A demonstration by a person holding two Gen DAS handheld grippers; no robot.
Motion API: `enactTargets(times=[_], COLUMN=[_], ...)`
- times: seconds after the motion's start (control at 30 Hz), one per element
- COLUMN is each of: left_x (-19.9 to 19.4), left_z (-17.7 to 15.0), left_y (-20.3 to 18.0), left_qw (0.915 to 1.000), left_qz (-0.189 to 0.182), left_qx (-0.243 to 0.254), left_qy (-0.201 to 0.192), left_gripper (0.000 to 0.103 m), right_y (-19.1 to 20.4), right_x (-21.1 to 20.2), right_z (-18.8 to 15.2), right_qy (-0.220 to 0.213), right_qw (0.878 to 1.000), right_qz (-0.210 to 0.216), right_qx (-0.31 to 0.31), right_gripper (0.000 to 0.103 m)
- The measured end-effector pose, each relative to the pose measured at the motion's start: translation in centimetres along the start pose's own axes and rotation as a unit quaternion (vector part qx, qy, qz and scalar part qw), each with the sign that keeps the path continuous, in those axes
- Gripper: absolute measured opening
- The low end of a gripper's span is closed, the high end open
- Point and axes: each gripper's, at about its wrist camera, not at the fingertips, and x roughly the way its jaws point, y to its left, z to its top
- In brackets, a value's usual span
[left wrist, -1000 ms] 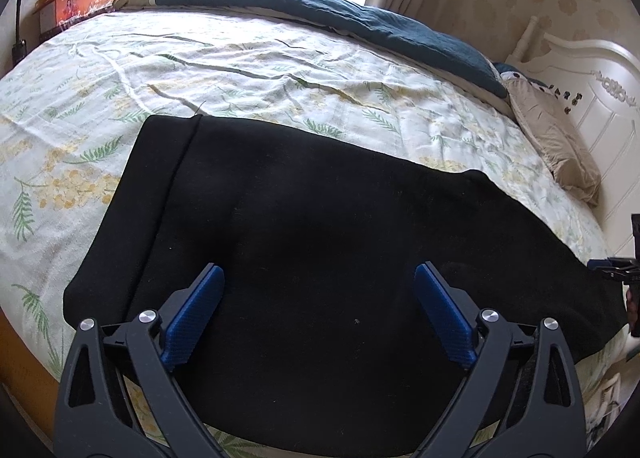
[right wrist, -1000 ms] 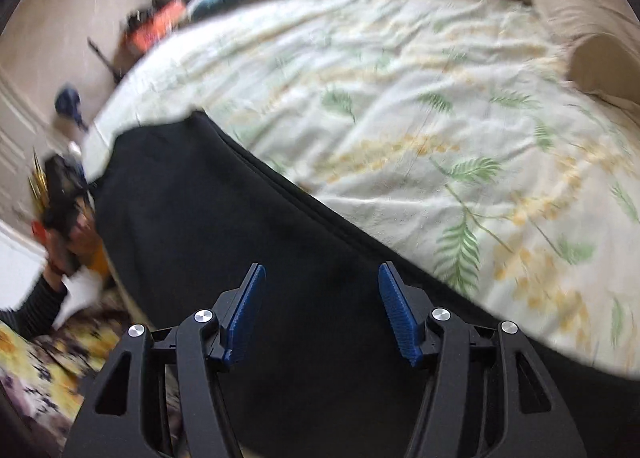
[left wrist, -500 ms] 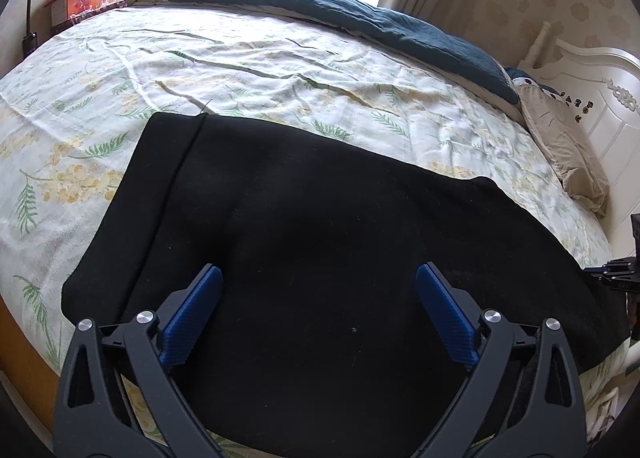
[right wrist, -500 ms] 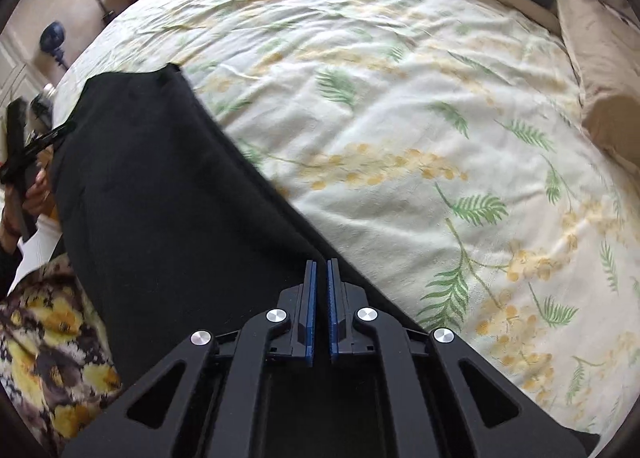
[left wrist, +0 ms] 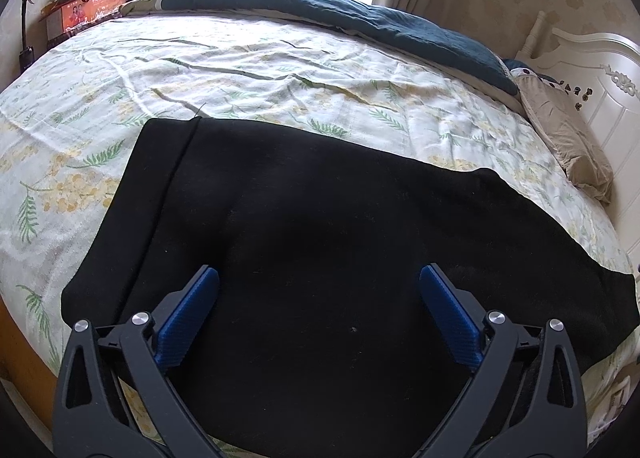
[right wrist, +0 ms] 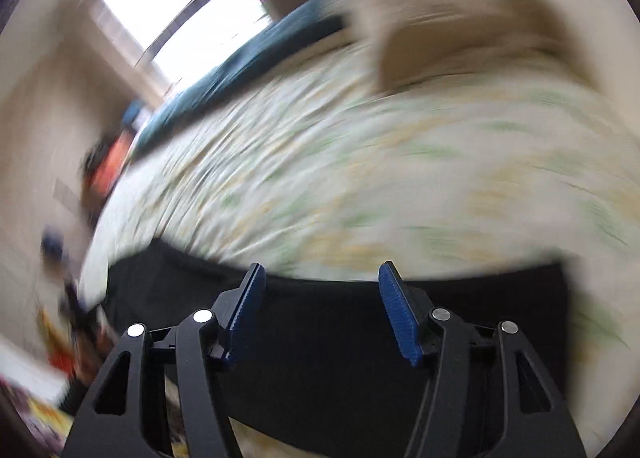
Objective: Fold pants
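The black pants (left wrist: 320, 226) lie flat across the near side of the bed, folded lengthwise, one end at the left and the other running off to the right. My left gripper (left wrist: 318, 278) is open and empty, hovering over the middle of the pants. My right gripper (right wrist: 320, 274) is open and empty above the pants (right wrist: 340, 346) near their far edge. The right wrist view is heavily blurred by motion.
The bed has a pale floral sheet (left wrist: 280, 70) with a dark teal duvet (left wrist: 340, 14) along the far side. A beige pillow (left wrist: 568, 142) and a white headboard (left wrist: 600, 78) are at the right. A box (left wrist: 88, 14) stands far left.
My right gripper was open, shut half a second ago over the pants' edge, and is open again now while swinging fast. My left gripper stayed open and hardly moved.
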Motion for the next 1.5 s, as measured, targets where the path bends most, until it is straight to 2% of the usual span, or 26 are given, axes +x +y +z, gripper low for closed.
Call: enactTargets(times=[0.07, 0.13, 0.17, 0.27, 0.3, 0.33, 0.4, 0.47, 0.5, 0.53, 0.6, 0.7, 0.9, 1.07, 1.23, 1.5], left_x=[-0.1, -0.3, -0.5, -0.8, -0.9, -1.0, -1.1, -1.2, -1.2, -1.2, -1.0, -0.7, -0.4, -0.4, -0.6, -0.6], left_z=[0.0, 0.2, 0.3, 0.4, 0.5, 0.5, 0.5, 0.6, 0.6, 0.6, 0.7, 0.6, 0.3, 0.4, 0.4, 0.1], left_y=[0.1, 0.2, 0.4, 0.9, 1.0, 1.1, 1.2, 1.3, 1.4, 1.6, 1.8, 2.0, 1.7, 2.0, 2.4, 2.1], left_qw=[1.0000, 0.9999, 0.9998, 0.9995, 0.9995, 0.9995, 0.9995, 0.9996, 0.9997, 0.9997, 0.9996, 0.9997, 0.9998, 0.9999, 0.9998, 1.0000], left_qz=[-0.003, -0.009, -0.013, -0.016, -0.015, -0.013, -0.008, 0.000, 0.005, 0.010, 0.012, 0.014, 0.021, 0.011, -0.002, 0.000], left_qx=[-0.003, -0.009, -0.014, -0.025, -0.028, -0.030, -0.030, -0.027, -0.025, -0.023, -0.024, -0.020, 0.001, -0.004, -0.019, -0.005], left_qy=[0.000, -0.002, -0.002, 0.000, 0.001, 0.001, 0.000, -0.001, -0.001, -0.001, -0.001, 0.003, 0.002, 0.003, -0.001, -0.003], left_gripper=[0.100, 0.100, 0.100, 0.100, 0.100, 0.100, 0.100, 0.100, 0.100, 0.100, 0.100, 0.100, 0.100, 0.100, 0.100, 0.100], right_y=[-4.0, -7.8, -9.6, -11.6, -11.4, -10.8, -9.3, -7.7, -6.9, -6.3, -5.9, -5.3, -4.4, -1.8, 4.2, 13.7], right_x=[-2.1, -3.0, -2.7, -0.9, -0.2, -0.2, 0.5, 1.3, 1.7, 2.0, 1.5, -0.1, -0.1, -2.6, -4.9, -3.5], right_z=[-0.4, -1.2, -1.9, -3.1, -3.5, -3.6, -3.5, -3.6, -3.4, -3.3, -3.0, -2.2, -1.8, -1.4, 0.1, 0.0], right_qy=[-0.014, -0.010, 0.003, 0.038, 0.043, 0.032, 0.044, 0.064, 0.083, 0.093, 0.093, 0.074, 0.075, 0.040, 0.008, 0.010], right_qw=[0.999, 0.995, 0.992, 0.988, 0.988, 0.991, 0.992, 0.994, 0.994, 0.994, 0.992, 0.993, 0.990, 0.996, 1.000, 0.999], right_qz=[-0.026, -0.035, -0.029, -0.004, 0.006, 0.009, 0.020, 0.021, 0.008, -0.015, -0.032, -0.059, -0.087, -0.053, -0.007, 0.023], right_qx=[0.045, 0.094, 0.119, 0.151, 0.146, 0.131, 0.113, 0.091, 0.069, 0.060, 0.073, 0.068, 0.079, 0.065, 0.026, -0.048], right_gripper=[0.059, 0.059, 0.059, 0.059, 0.066, 0.074, 0.074, 0.066, 0.040, 0.023, 0.019, 0.018, 0.017, 0.017, 0.017, 0.017])
